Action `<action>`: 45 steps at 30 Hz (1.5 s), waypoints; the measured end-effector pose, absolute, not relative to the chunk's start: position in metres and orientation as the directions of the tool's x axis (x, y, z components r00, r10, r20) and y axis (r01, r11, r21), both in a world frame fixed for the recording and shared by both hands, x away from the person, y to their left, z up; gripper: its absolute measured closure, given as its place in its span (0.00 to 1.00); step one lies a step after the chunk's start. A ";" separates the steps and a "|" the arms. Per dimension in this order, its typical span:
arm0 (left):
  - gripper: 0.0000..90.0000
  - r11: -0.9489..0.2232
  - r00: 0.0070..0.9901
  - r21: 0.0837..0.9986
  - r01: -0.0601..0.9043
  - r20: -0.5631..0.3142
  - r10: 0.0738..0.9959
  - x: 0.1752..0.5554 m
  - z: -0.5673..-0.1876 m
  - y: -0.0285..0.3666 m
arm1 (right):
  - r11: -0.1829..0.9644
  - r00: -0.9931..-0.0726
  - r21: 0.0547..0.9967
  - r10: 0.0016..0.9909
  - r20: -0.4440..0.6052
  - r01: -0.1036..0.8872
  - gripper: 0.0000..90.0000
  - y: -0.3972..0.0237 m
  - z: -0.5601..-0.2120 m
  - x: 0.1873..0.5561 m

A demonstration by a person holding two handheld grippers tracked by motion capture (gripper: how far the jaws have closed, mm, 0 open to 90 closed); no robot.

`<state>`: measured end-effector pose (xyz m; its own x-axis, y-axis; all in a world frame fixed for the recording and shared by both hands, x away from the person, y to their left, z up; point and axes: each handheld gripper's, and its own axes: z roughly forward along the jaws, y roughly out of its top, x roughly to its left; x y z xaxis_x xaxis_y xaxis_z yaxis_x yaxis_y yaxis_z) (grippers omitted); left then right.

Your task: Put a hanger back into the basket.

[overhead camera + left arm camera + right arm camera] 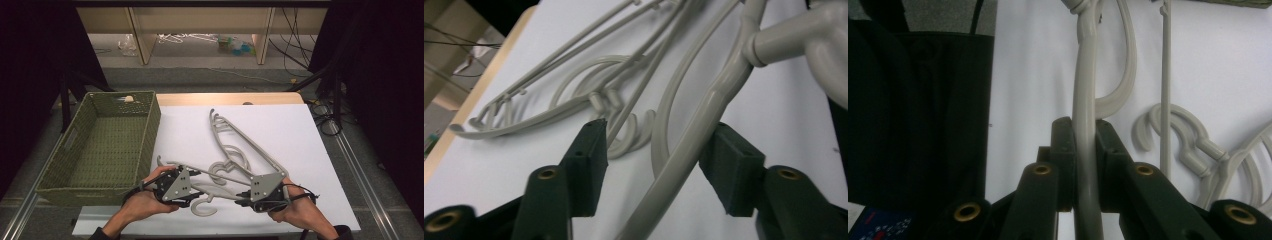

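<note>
The hangers (235, 150) are made of pale grey plastic, smooth with a soft sheen, and the one clamped in the right tool (1083, 165) looks faintly glossy. The pads (589, 160) of the left tool (656, 165) are of matt black rubbery material, with brass-coloured rivets set in the dark arms. The surface (300, 135) beneath the tools is covered in matt white sheet, edged with light wood. The basket (150, 125) beside the left tool is woven of coarse green fibre.

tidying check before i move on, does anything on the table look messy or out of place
Yes: the grey hangers lie in a tangled, overlapping heap on the white sheet, hooks interlocked, beside the green basket, which has no hangers in it.
</note>
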<state>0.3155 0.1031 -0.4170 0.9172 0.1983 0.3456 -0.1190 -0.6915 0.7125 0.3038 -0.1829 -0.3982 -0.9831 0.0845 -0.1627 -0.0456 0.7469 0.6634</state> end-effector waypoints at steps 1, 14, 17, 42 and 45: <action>0.60 -0.697 0.920 0.705 -0.134 0.350 0.177 0.315 -0.417 0.102 | 0.750 -0.983 0.659 0.078 -0.167 -0.052 0.91 -0.183 -0.398 0.304; 0.84 -0.722 0.925 0.659 -0.211 0.374 0.071 0.310 -0.398 0.091 | 0.710 -0.984 0.701 0.075 -0.163 -0.062 0.88 -0.198 -0.393 0.315; 0.86 -0.694 0.941 0.698 -0.178 0.327 0.088 0.312 -0.398 0.090 | 0.683 -0.983 0.730 0.104 -0.154 -0.042 0.86 -0.202 -0.390 0.317; 0.88 -0.532 0.898 0.803 0.268 -0.008 0.440 0.333 -0.364 0.127 | 0.416 -0.851 0.898 0.516 -0.103 0.144 0.37 -0.216 -0.373 0.306; 0.88 -0.481 0.882 0.826 0.293 -0.039 0.470 0.335 -0.348 0.136 | 0.425 -0.857 0.893 0.506 -0.095 0.152 0.36 -0.217 -0.382 0.302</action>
